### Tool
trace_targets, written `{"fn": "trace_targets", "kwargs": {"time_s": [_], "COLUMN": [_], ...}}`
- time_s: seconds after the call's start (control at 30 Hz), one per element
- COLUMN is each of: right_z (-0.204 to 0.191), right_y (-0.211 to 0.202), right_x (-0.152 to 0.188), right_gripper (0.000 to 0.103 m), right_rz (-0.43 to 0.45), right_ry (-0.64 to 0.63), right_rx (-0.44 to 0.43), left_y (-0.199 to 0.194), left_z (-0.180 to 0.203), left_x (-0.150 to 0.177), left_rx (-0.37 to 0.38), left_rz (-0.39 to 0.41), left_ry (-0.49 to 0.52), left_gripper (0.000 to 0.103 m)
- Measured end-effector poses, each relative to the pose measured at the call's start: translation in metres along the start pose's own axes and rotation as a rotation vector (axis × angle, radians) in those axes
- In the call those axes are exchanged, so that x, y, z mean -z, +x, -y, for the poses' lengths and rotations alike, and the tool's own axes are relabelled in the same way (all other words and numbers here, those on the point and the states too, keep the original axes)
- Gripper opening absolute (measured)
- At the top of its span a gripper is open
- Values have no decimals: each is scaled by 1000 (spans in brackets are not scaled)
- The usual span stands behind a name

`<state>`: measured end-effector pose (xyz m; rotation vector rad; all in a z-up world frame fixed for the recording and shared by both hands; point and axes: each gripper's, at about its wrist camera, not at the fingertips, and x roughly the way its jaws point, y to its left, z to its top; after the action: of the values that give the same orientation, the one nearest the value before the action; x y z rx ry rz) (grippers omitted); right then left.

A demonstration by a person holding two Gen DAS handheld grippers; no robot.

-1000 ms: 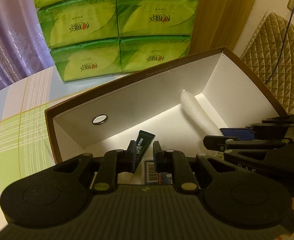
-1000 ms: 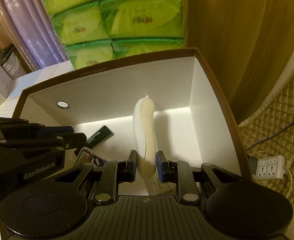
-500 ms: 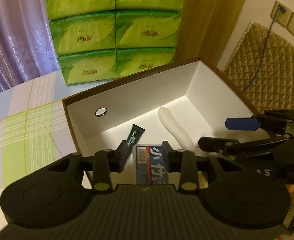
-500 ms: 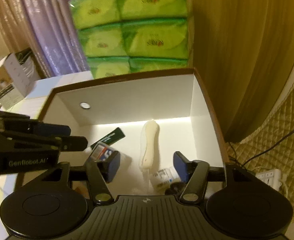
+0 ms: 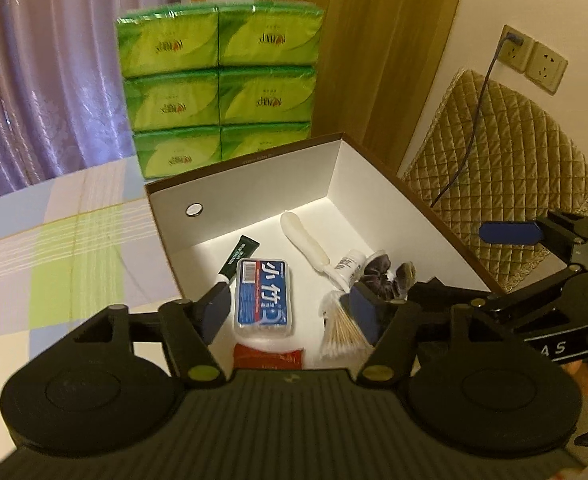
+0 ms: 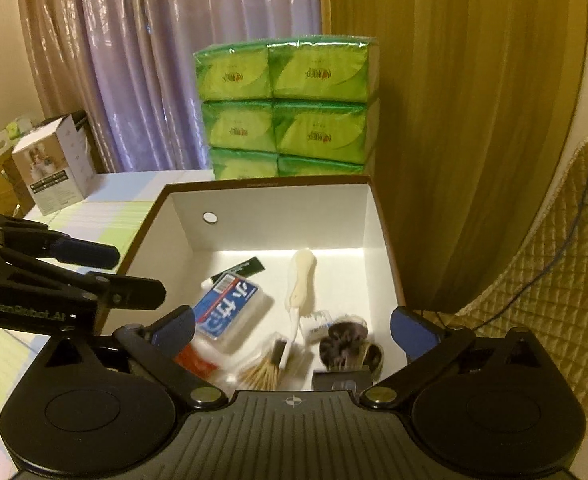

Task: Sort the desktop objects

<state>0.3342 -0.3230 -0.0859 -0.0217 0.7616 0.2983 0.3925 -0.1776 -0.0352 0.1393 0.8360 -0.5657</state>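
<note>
A brown-rimmed box with white inner walls holds the sorted items. In it lie a blue-and-red floss case, a dark green tube, a long white handle-like piece, a small white tube, a dark scrunchie, cotton swabs and a red packet. My left gripper hangs open above the box's near end, holding nothing. My right gripper is open wide over the same end, also holding nothing. The white piece and floss case lie below it.
Stacked green tissue packs stand right behind the box. A checked tablecloth stretches to the left, with a white carton at its far side. A quilted gold cover, a cable and wall sockets are on the right, with a wooden panel behind.
Both grippers have risen back out of the box and opened wide. The right one let go of the white piece, which now lies in the box. The floss case lies free below the left gripper.
</note>
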Motion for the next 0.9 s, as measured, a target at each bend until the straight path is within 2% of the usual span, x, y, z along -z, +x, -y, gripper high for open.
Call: {"fn": "trace_targets", "kwargs": {"time_s": [0.07,0.17,0.47,0.53,0.67,0.9], "right_z": [-1,-4,-18,-22,-29,-43], "right_y": [-10,-25,-69,-78,-95,-118], "right_x": [5,14,37,41,49,68], "right_gripper": [101,101,101,101,101,101], "right_rz": [3,3,24,29,36,36], "right_ry": [9,12,46,42,43,34], "right_rx": [6,16,13,20,47,66], "left_y": [-14,-34,-87,-97,-117,-146], "left_z": [5,8,21,24,35,46], "left_x": [6,15,43,49,64,89], "left_rx": [-10,-24,-85,-102,-150,-193], "left_rz": [15,34,91,103,132,175], "left_ry": [-4,-29,-58,-55,-35,-46], "left_gripper": [66,77,83,88,93,102]}}
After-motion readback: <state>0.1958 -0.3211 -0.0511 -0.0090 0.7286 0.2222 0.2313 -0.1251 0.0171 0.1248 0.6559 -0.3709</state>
